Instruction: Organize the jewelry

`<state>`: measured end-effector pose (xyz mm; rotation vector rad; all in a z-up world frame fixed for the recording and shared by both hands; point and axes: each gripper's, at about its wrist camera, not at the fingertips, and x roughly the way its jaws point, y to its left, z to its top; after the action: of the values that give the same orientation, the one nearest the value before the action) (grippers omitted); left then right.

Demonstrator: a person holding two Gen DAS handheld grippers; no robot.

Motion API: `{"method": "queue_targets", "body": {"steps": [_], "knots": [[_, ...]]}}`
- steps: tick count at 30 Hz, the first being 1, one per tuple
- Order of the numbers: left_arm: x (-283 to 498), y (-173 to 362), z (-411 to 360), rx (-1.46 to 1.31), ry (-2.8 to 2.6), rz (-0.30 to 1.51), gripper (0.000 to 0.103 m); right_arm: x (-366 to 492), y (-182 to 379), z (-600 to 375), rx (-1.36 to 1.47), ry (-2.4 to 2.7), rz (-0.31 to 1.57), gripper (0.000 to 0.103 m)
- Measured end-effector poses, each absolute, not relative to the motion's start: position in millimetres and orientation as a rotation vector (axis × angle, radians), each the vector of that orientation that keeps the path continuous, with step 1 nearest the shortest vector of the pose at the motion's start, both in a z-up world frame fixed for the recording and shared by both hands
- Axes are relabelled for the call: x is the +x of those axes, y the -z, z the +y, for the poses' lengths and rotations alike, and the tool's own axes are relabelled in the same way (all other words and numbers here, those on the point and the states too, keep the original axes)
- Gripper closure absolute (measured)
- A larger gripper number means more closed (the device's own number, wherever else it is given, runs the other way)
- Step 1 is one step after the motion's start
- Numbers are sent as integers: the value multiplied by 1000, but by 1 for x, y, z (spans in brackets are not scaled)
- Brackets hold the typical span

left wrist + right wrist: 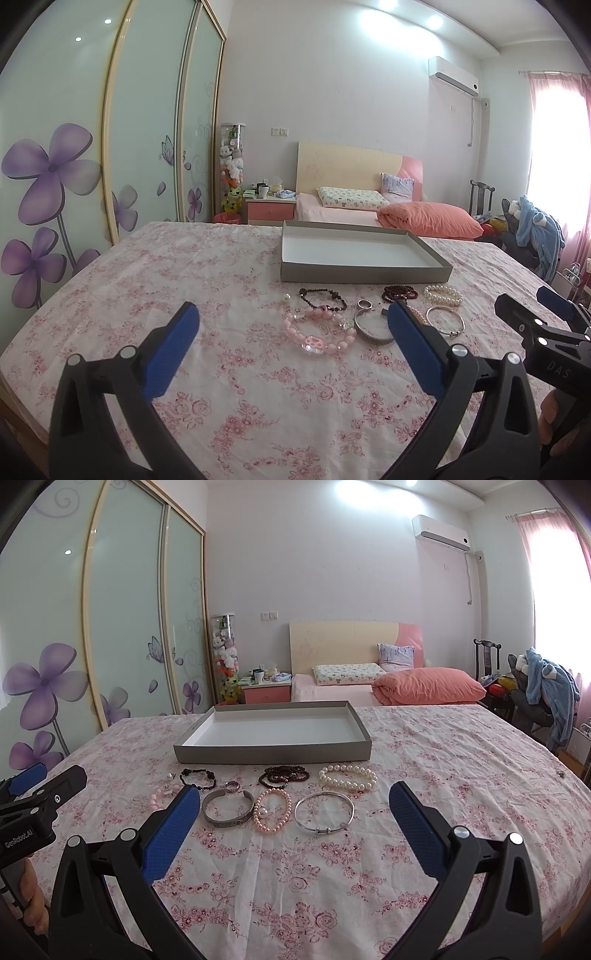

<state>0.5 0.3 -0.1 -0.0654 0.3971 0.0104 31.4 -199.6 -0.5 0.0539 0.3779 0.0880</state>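
Both claws gape at their widest, holding nothing, above the pink-flowered cloth on the bench (443, 746). Just ahead of the right claw (291, 805) lie a thin silver bangle (324, 814), a pink pearl bracelet (270, 810) and a broad silver cuff (227, 810); beyond them, white pearls (347, 778) and dark beads (283, 775). Before the left claw (293, 321) sits a chunky pink bead bracelet (317, 332), perhaps glass. Farthest stands the shallow grey cardboard tray (273, 755).

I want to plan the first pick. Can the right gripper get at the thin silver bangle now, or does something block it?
Probably yes. The right gripper is open and empty, and the thin silver bangle lies flat on the tablecloth just ahead of it, apart from the pink pearl bracelet beside it.
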Motion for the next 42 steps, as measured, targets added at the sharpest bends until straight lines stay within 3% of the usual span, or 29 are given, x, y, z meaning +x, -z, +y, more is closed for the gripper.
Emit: {"method": "queue_targets", "body": {"steps": [42], "knots": [[1, 0, 0, -65, -11, 403, 4, 34, 4, -202, 57, -88, 383, 2]]}}
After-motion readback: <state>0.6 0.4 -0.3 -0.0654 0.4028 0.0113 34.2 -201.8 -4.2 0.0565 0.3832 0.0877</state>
